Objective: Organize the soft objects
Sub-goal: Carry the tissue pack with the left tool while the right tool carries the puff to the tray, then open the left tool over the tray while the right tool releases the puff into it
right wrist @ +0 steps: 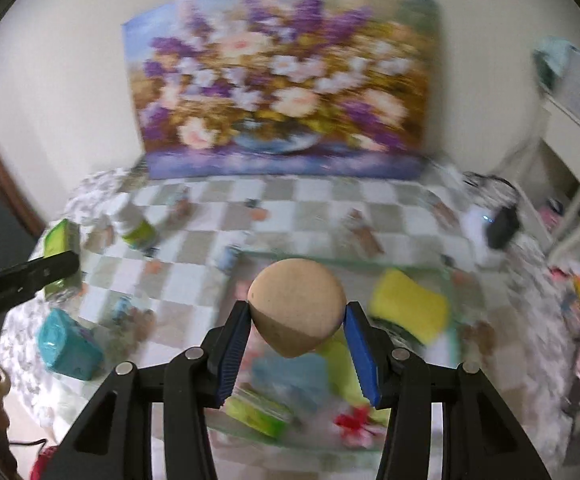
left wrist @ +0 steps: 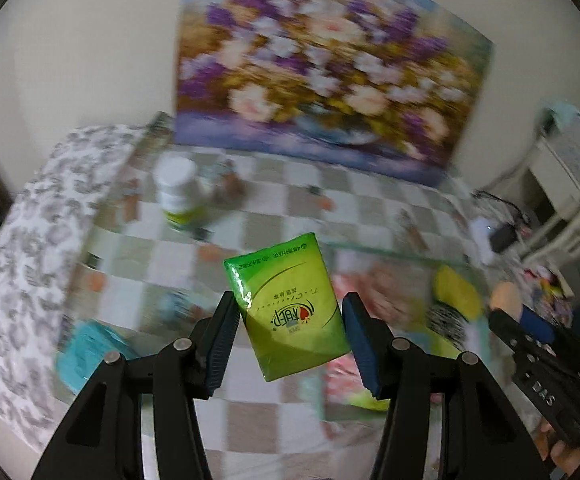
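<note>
Tissue pack [left wrist: 290, 306], light and slippery-wrapped, sits tilted between the left gripper [left wrist: 288, 332] jaws above the counter [left wrist: 290, 184], while the right gripper [right wrist: 297, 334] pinches a squashy beige sponge [right wrist: 297, 306] mid-body.

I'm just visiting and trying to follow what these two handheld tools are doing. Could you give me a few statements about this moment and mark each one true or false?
1. The left gripper has a green tissue pack between its jaws. True.
2. The right gripper has nothing in it. False: its jaws are closed on a tan egg-shaped sponge.
3. A flower painting leans against the wall behind the table. True.
4. The tablecloth is plain red. False: it is checkered in pale squares.
5. A yellow sponge lies to the right of the tan one in the right wrist view. True.
6. The white bottle is held by the left gripper. False: it stands on the table farther back.
</note>
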A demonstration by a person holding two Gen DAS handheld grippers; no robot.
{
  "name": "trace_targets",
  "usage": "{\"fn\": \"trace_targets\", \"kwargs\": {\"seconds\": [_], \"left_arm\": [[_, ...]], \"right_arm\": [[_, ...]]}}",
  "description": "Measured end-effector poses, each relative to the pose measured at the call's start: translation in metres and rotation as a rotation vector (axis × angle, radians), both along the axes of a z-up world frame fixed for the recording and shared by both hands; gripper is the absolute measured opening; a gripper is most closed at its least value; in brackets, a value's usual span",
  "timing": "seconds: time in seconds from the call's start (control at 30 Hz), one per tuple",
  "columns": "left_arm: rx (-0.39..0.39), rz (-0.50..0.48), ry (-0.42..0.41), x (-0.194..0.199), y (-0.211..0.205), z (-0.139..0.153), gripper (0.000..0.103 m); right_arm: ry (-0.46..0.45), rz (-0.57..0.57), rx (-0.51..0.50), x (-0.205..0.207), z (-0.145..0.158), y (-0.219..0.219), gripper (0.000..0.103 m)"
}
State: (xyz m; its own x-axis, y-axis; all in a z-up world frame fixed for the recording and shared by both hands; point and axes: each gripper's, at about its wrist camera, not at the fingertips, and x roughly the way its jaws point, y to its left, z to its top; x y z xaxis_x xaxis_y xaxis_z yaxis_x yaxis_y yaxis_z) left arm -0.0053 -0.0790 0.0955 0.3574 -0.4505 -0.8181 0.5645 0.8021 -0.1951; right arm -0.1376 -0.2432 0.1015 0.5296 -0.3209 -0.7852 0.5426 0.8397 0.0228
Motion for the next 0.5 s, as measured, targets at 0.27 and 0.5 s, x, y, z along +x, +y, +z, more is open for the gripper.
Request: {"fn": "trace_targets", "kwargs": {"seconds": [0.27,0.5], "left_arm": [[-0.019,-0.104,0.087,-0.045,-0.048,-0.027,0.055],[-0.017,-0.170,0.148,-0.060,-0.075,-0.062,0.055]], "right_arm": [[0.016,-0.103,0.065,-0.047,-0.018,-0.023,0.051],[0.094,-0.141,0.109,-0.045,-0.046,-0.037,0.051]]}}
